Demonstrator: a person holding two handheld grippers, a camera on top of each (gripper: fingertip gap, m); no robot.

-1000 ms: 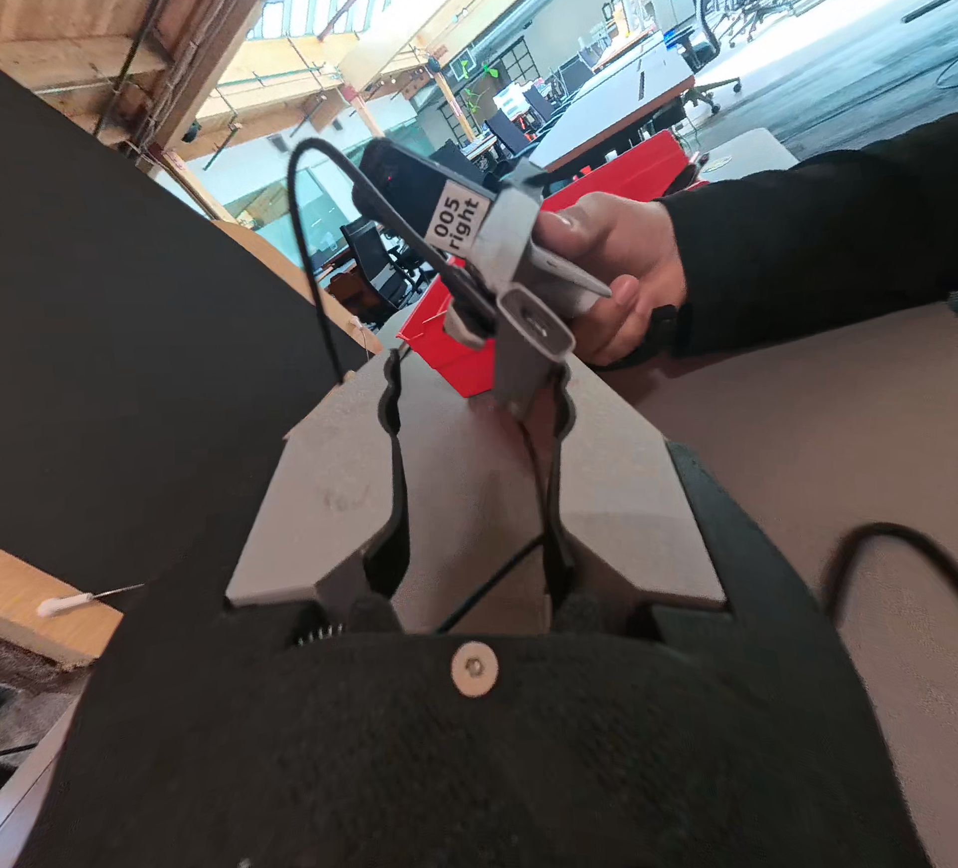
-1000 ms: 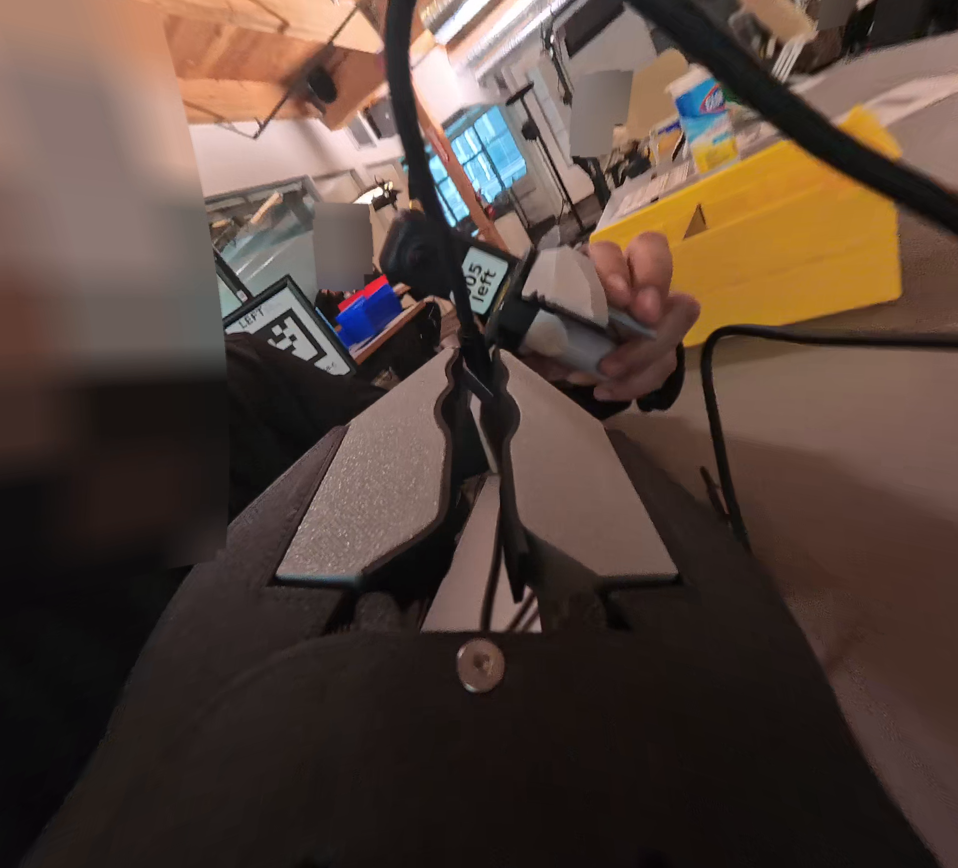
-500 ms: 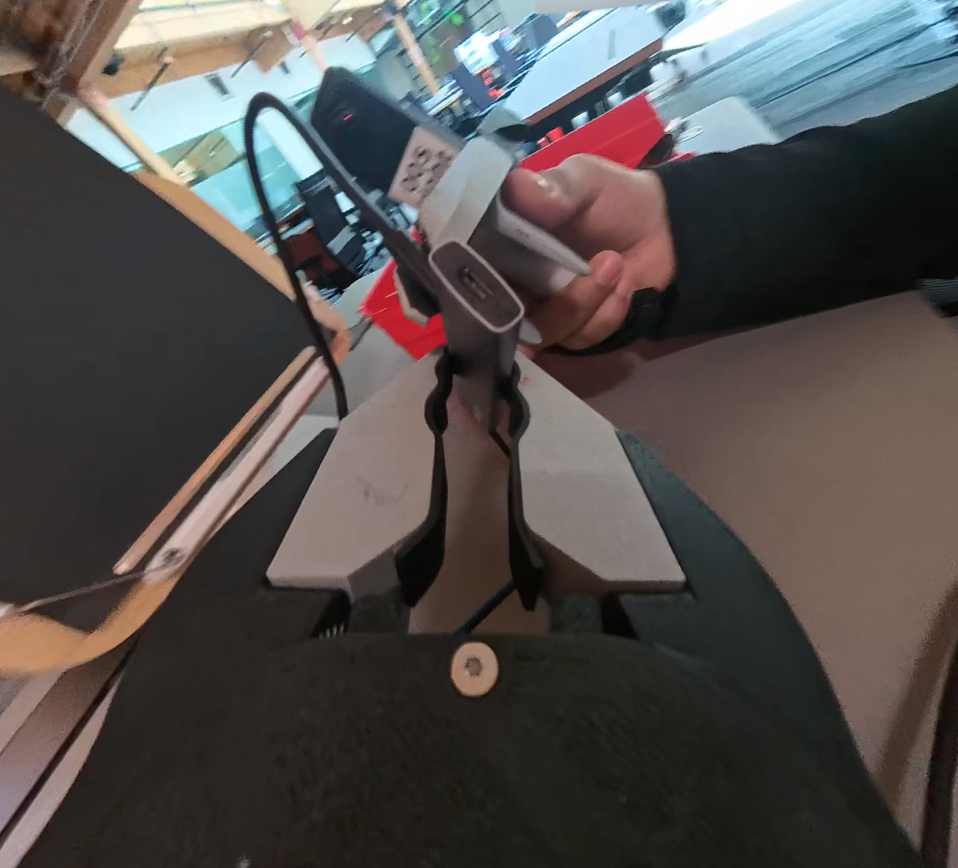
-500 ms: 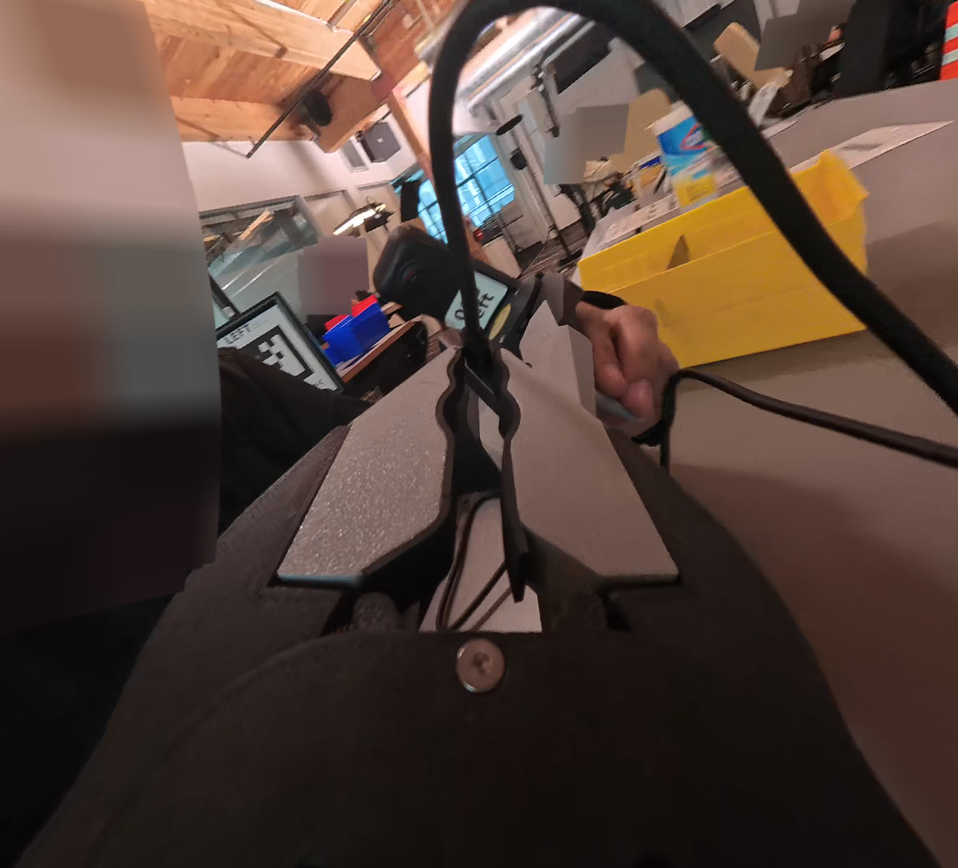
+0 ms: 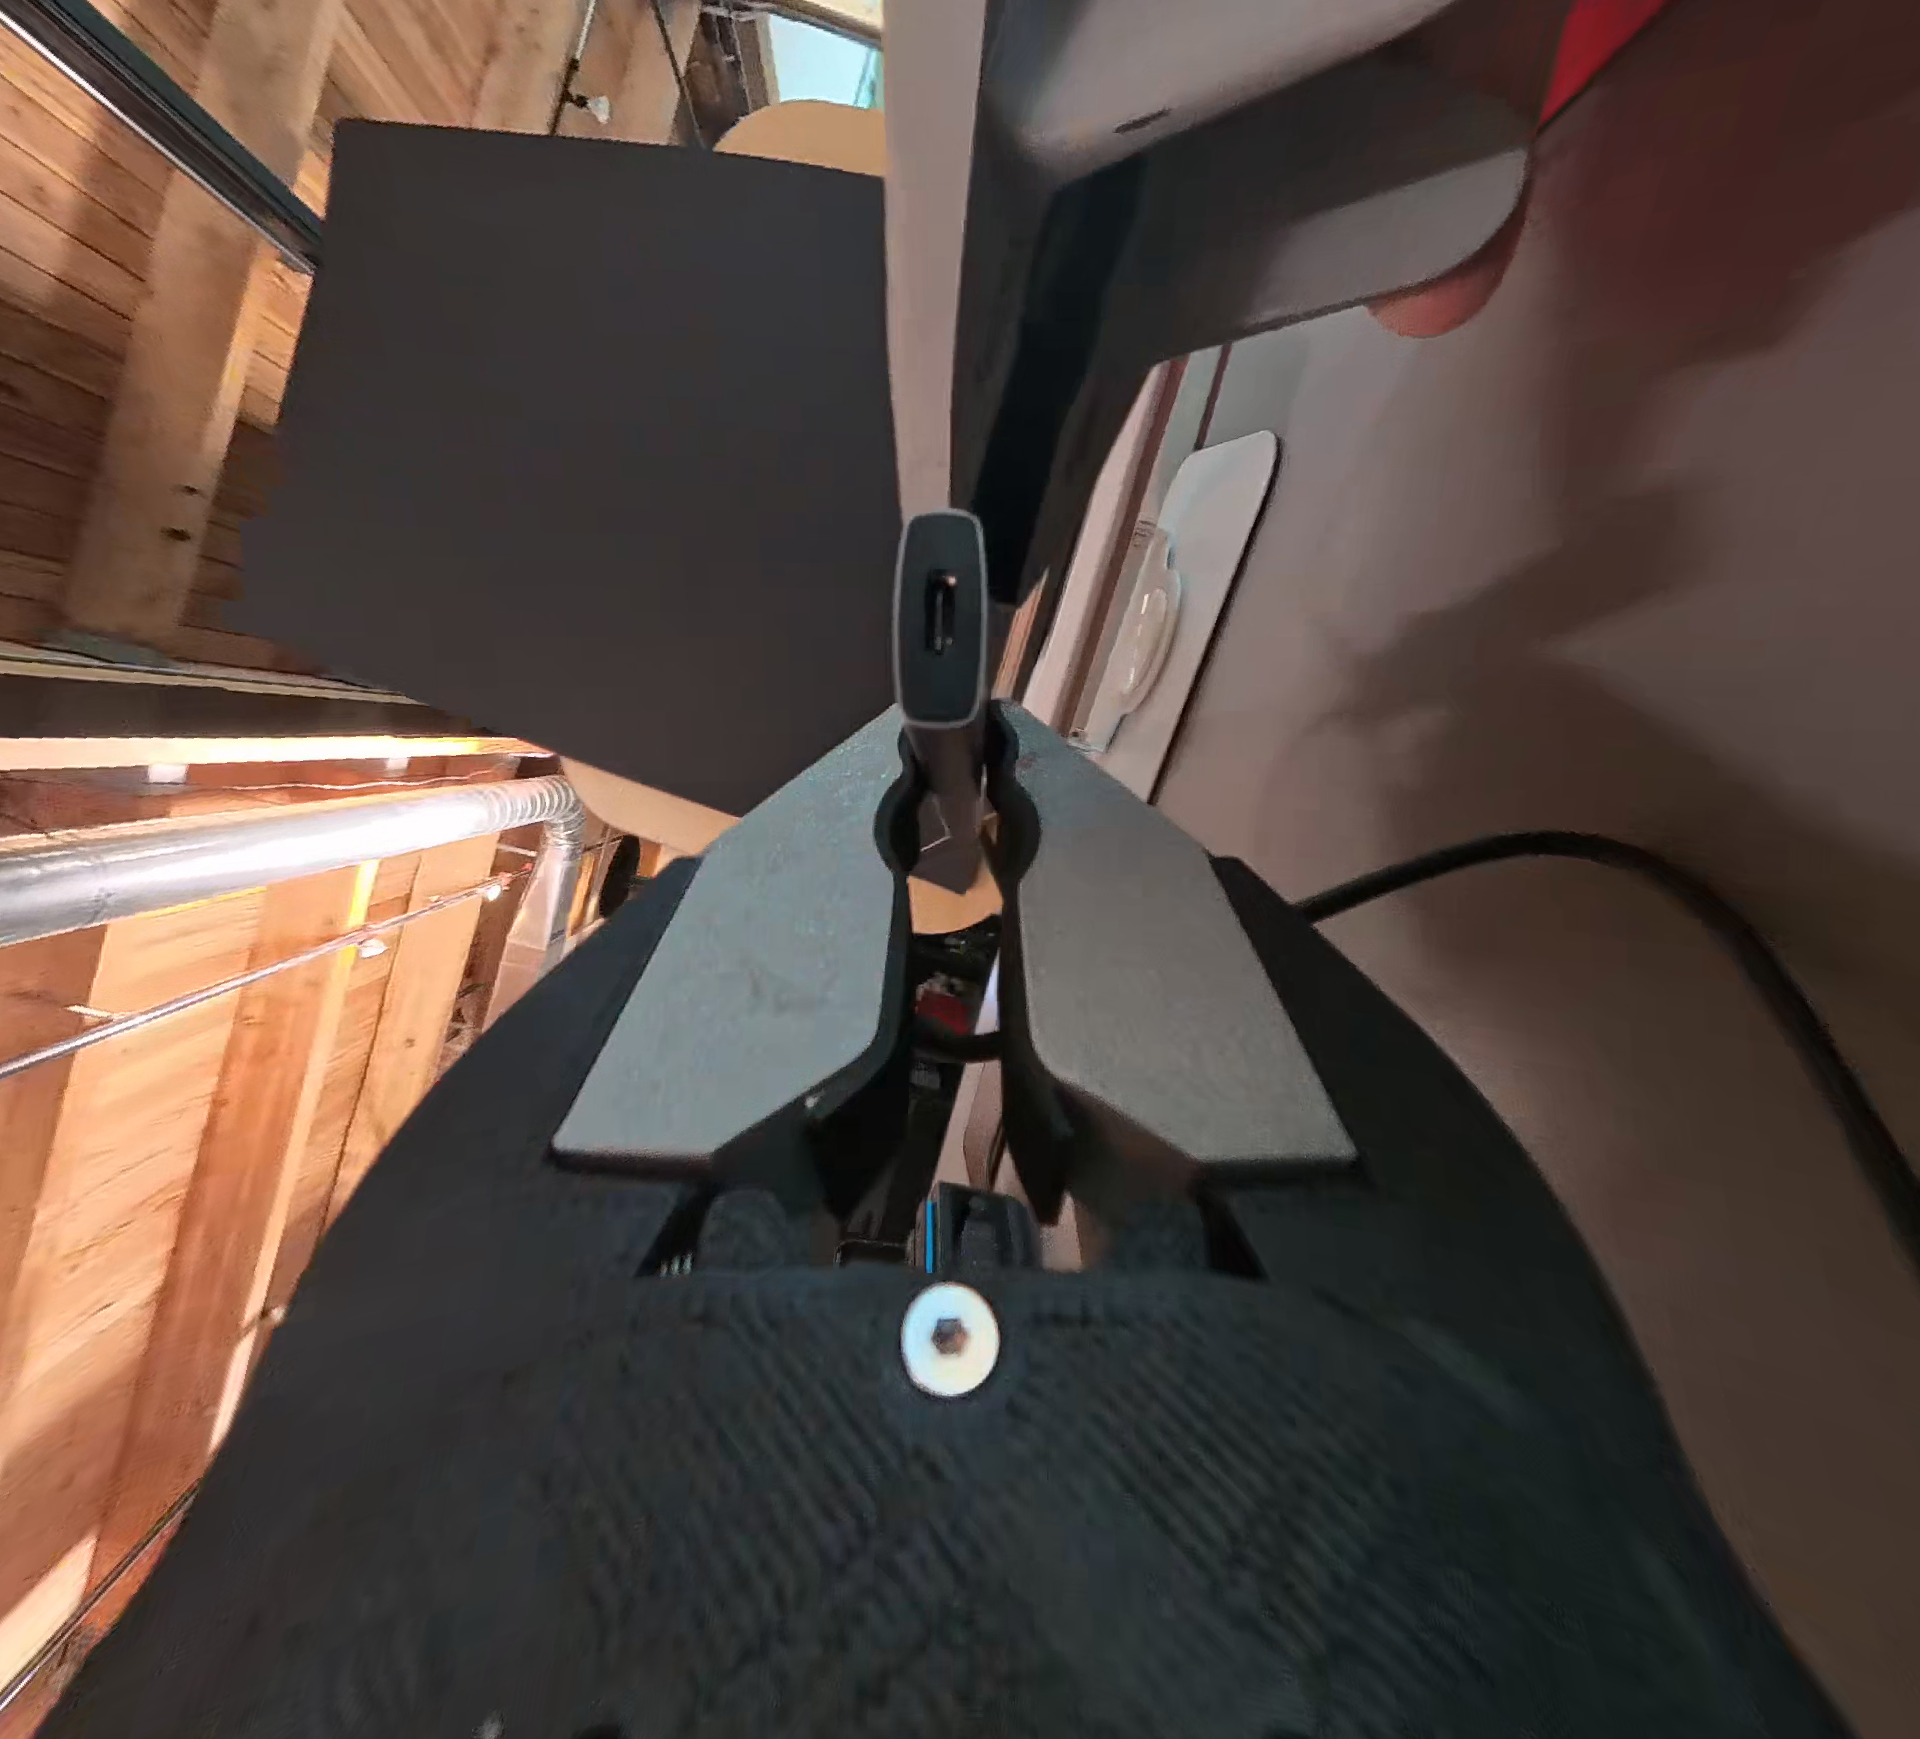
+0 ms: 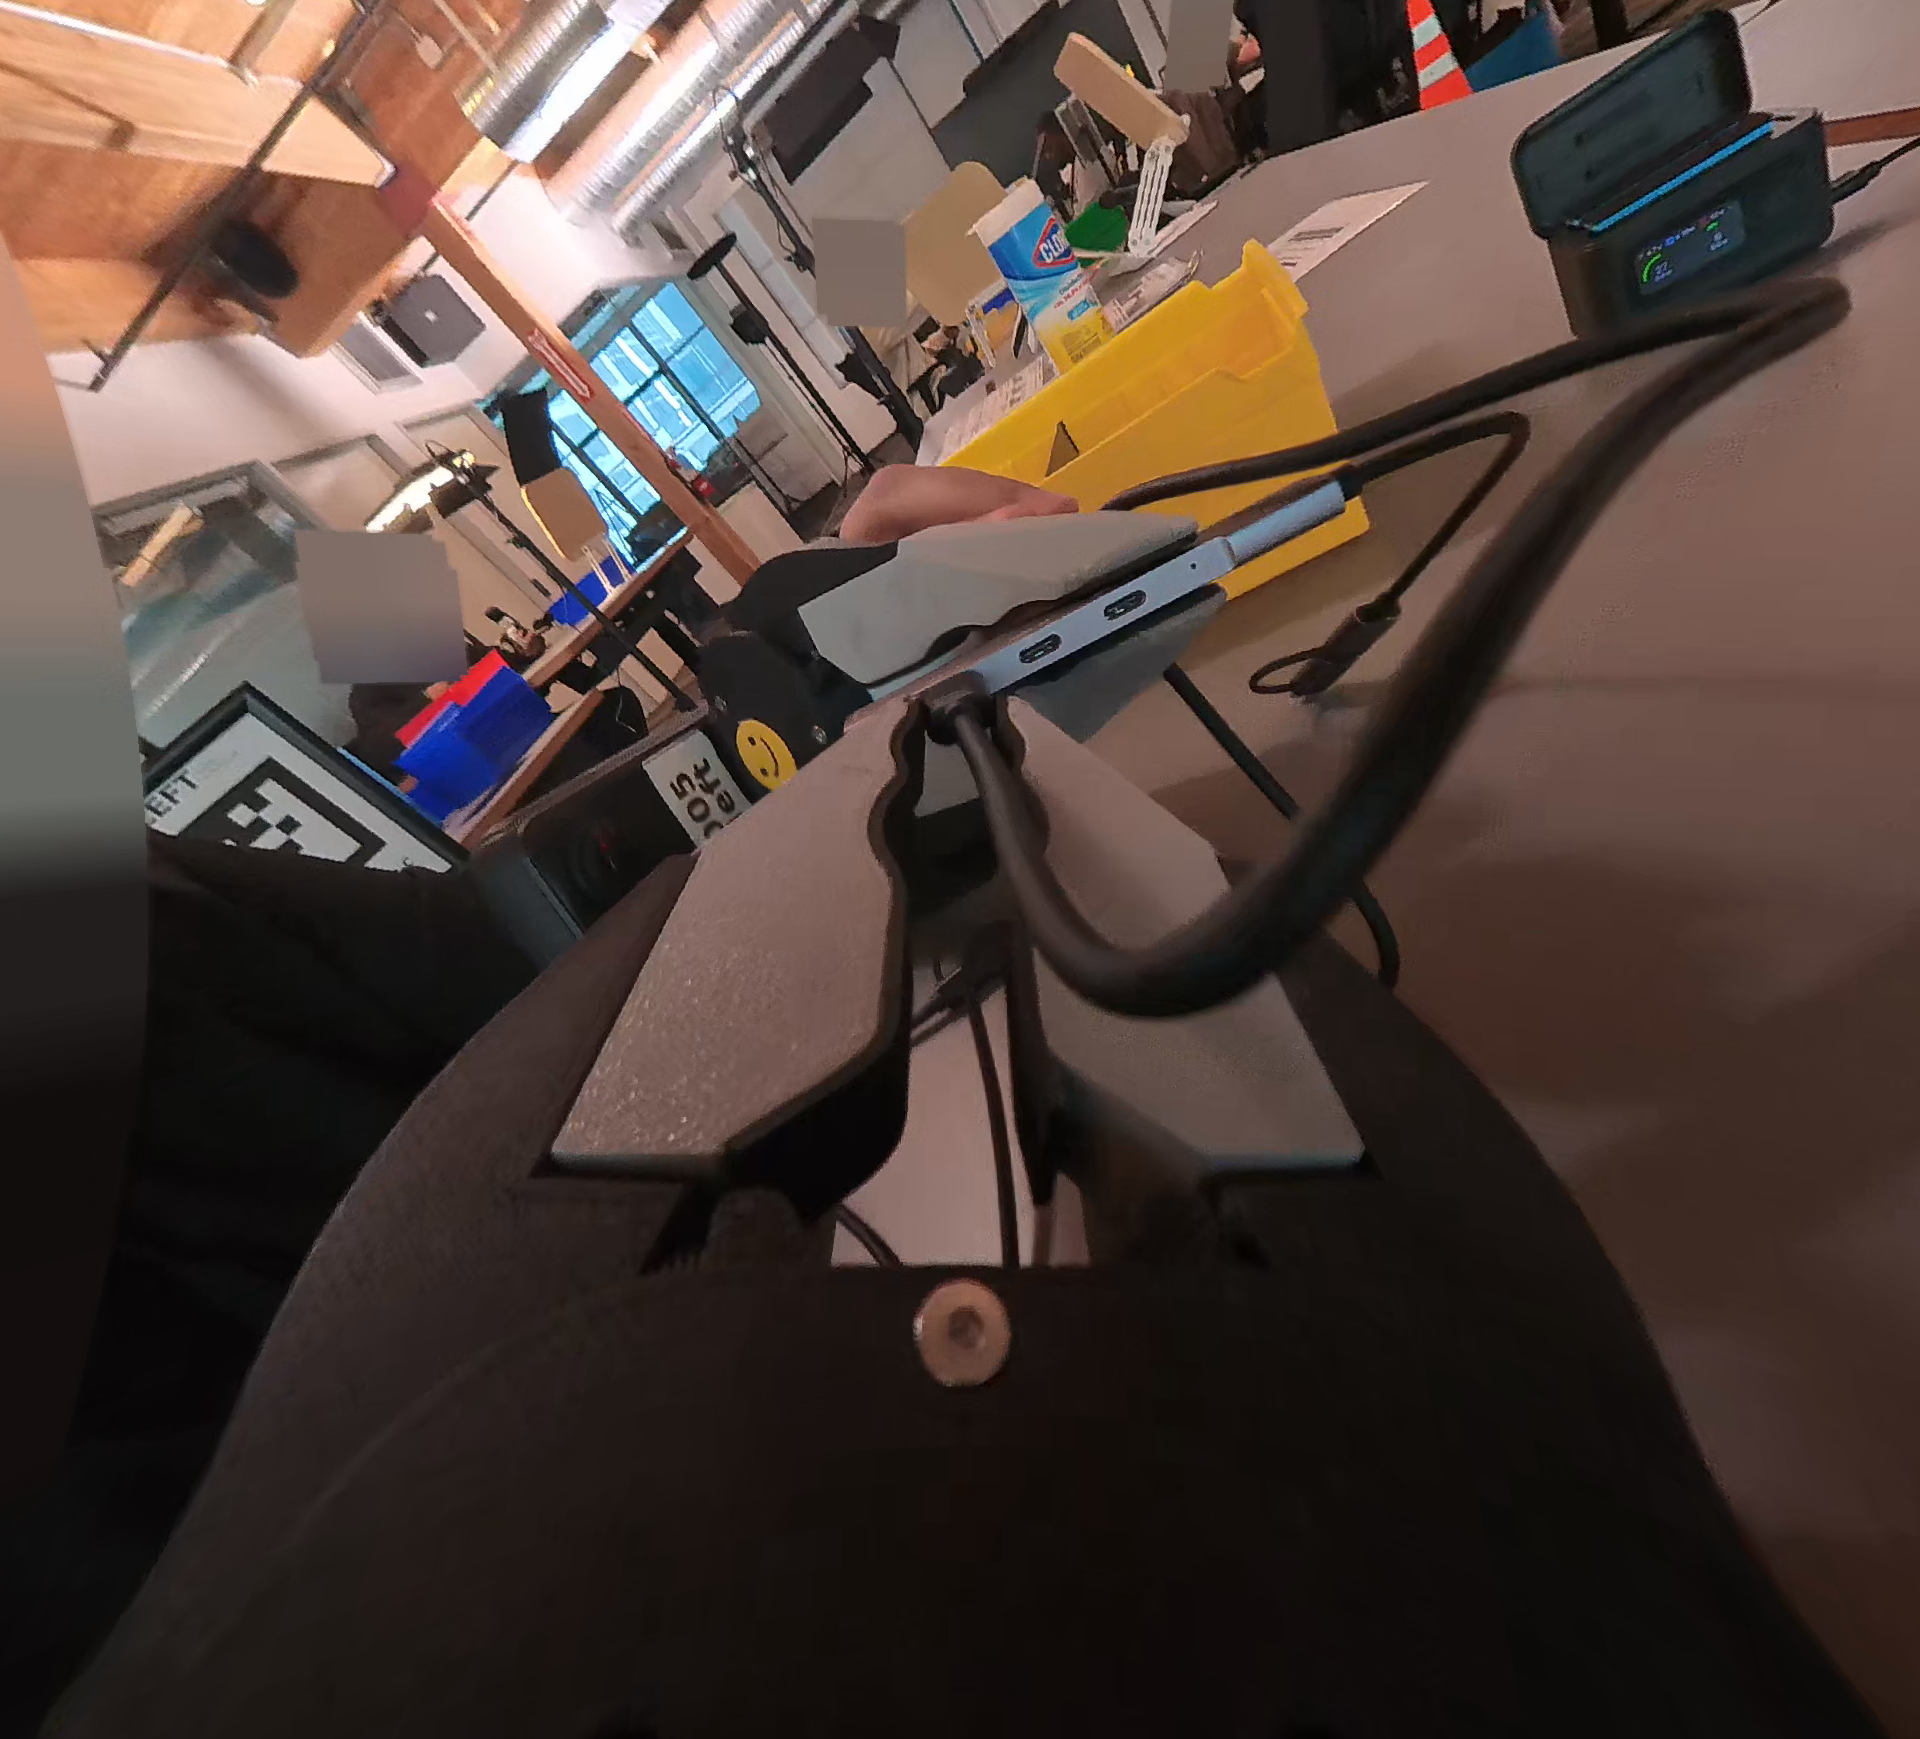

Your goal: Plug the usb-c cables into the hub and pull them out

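Observation:
My left gripper is shut on the grey hub, whose end face with one port points at the camera. In the right wrist view the hub lies flat between the left gripper's fingers, and two free ports show on its side. My right gripper is shut on the plug of a thick black usb-c cable. The plug sits against the hub's side, left of the free ports. The fingertips hide whether it is seated. The right gripper's fingers loom at the top of the left wrist view.
A yellow bin stands behind the hub, with a wipes canister beyond it. A black power box sits at the far right. A second thin cable with a loose plug lies on the grey table. My hands' fingertips stand some 6 cm from each other.
The two grippers have come together. The left gripper has turned and closed on the hub. The right gripper has brought the cable plug to the hub's side.

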